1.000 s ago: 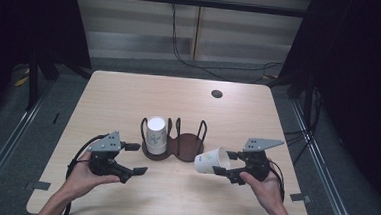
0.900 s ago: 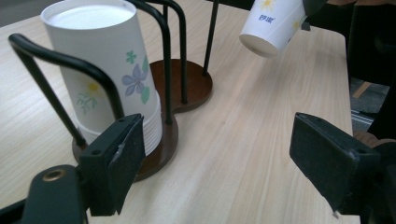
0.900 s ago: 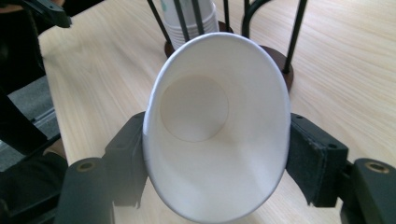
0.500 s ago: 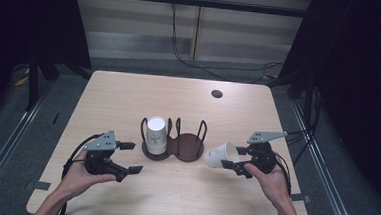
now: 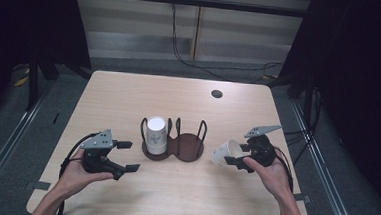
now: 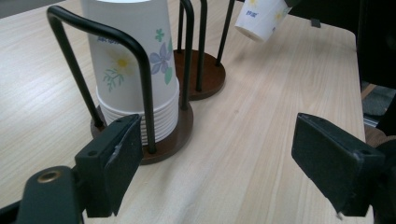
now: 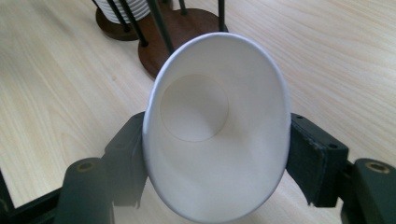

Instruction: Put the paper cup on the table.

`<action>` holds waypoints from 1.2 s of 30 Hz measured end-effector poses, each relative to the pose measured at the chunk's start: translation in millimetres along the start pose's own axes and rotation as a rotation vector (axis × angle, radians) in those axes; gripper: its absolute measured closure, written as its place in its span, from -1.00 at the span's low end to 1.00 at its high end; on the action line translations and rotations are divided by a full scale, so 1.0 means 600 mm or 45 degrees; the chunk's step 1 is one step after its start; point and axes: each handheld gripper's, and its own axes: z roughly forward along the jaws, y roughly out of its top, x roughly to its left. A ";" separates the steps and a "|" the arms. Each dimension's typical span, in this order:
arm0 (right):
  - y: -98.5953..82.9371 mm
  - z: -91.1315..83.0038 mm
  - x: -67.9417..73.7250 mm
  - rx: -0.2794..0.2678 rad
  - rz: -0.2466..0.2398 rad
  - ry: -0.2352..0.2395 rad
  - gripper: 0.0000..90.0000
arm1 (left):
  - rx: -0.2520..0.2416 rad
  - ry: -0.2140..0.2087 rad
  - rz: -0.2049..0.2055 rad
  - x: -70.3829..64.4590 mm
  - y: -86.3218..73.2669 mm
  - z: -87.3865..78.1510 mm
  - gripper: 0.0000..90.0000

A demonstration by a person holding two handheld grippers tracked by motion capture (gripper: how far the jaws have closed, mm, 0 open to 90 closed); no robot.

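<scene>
- Two jaws of the right hand-held gripper [image 5: 236, 154] press on either side of a white paper cup [image 5: 224, 152], squeezing its mouth into an oval in the right gripper view [image 7: 217, 126].
- That cup lies tilted on its side, held above the counter [image 5: 129, 93], its base pointing toward the rack at about 9 o'clock from the hand.
- One dark wooden cup rack [image 5: 174, 142] with black wire loops stands mid-counter; its right-hand base is bare.
- On the rack's left base sits a stack of flower-printed paper cups [image 5: 156, 134], upside down.
- At about 8 o'clock from the rack, the left hand-held gripper [image 5: 127, 156] has its jaws spread wide with nothing between them, aimed at the stack [image 6: 135, 70].
- A small dark round hole [image 5: 217, 93] marks the counter at about 1 o'clock from the rack.
</scene>
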 end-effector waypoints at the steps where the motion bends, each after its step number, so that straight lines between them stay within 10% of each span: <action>1: 0.002 0.001 -0.002 0.013 0.003 0.000 -0.34 | -0.002 -0.001 0.005 0.001 -0.001 0.000 -0.63; 17: 0.041 0.014 -0.022 0.225 -0.013 -0.127 -0.35 | -0.005 0.016 0.025 0.003 -0.002 -0.002 -0.63; 36: 0.064 0.036 -0.048 0.303 0.010 -0.155 -0.38 | 0.014 0.024 0.033 0.003 -0.005 0.000 -0.62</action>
